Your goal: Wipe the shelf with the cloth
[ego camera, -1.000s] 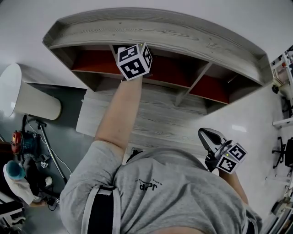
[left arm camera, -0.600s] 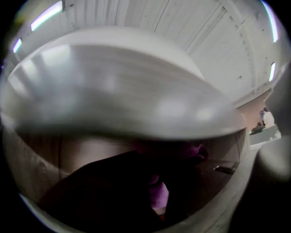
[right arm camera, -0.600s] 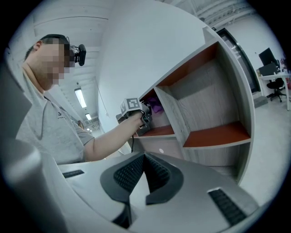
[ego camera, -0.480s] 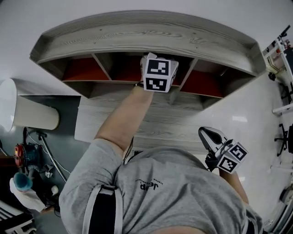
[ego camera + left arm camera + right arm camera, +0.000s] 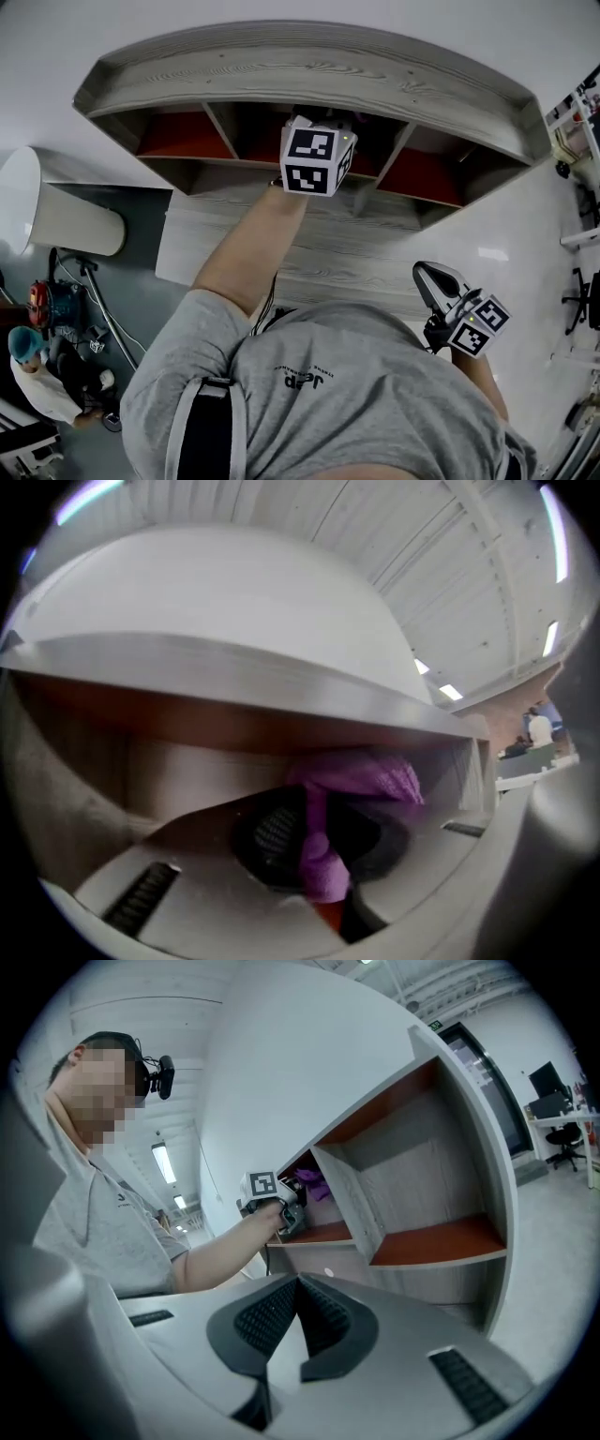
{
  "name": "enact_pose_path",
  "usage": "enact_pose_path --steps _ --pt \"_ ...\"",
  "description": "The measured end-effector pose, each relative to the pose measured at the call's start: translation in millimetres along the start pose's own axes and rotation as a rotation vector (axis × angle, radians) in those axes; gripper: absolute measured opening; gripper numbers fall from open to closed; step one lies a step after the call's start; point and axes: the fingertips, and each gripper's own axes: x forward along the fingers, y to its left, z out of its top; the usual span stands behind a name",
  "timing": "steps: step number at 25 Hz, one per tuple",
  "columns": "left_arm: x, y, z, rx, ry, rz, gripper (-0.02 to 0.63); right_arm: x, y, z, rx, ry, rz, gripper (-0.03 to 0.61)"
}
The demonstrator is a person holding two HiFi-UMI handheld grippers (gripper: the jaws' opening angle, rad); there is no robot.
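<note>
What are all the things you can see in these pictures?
Grey wood-grain shelf unit: one, grey with red-brown boards, against the white wall.
Purple cloth: one, purple, in the middle compartment, pinched by the left gripper.
White rounded cylinder: one, white, left of the shelf unit.
Red machine: one, red, on the floor at lower left.
Bystander in a teal cap: one, lower left corner.
Black office chair: one, black, far off at the right.
Grey T-shirt: one, grey, on the person.
Left gripper: one, grey, shut on the cloth inside the shelf.
Right gripper: one, grey, shut, empty, low at the person's side.
</note>
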Motion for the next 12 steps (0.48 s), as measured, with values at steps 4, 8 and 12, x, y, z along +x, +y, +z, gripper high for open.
enact_pose_path --steps 4,8,12 --pt "-59.3 89.4 -10.0 -0.095 0.072 0.237 0.067 29.3 19.2 -0.9 -0.026 0.033 0.079 0.006" --pt "-101.3 132.7 1.3 -0.188 0.053 0.371 0.066 55.0 42.9 -1.2 -0.053 0.057 0.147 0.006" --pt "-111.5 137.8 8.0 -0.22 0.045 0.394 0.064 67.5 57.1 0.8 -0.069 0.063 0.175 0.006"
